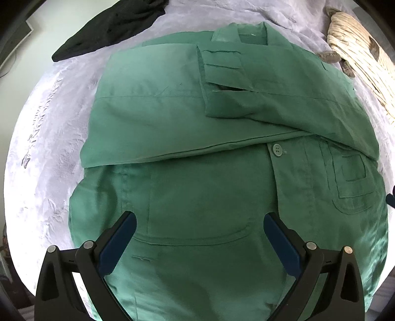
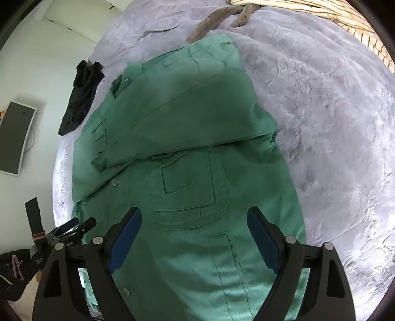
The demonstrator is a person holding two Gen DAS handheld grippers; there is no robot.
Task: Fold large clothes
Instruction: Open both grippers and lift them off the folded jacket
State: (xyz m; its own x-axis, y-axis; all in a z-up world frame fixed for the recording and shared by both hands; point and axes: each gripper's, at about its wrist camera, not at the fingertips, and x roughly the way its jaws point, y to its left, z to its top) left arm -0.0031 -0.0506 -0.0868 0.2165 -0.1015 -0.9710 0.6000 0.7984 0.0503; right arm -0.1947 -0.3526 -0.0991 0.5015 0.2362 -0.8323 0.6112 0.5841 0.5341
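A large green jacket (image 1: 187, 177) lies flat on a pale lavender bed cover (image 1: 44, 128), collar at the far end. Both sleeves are folded across its chest; the cuff (image 1: 222, 81) of one lies on top. My left gripper (image 1: 200, 222) is open and empty, hovering over the jacket's lower left front. My right gripper (image 2: 195, 217) is open and empty over the lower right front, near the patch pocket (image 2: 187, 190). The jacket (image 2: 187, 118) fills the middle of the right wrist view. The left gripper (image 2: 76, 226) shows at that view's left edge.
A black garment (image 1: 111, 27) lies at the far left of the bed, also in the right wrist view (image 2: 79, 98). A cream striped fabric (image 1: 365, 61) and grey-brown socks (image 2: 217, 17) lie at the far right. A wall monitor (image 2: 14, 138) hangs at left.
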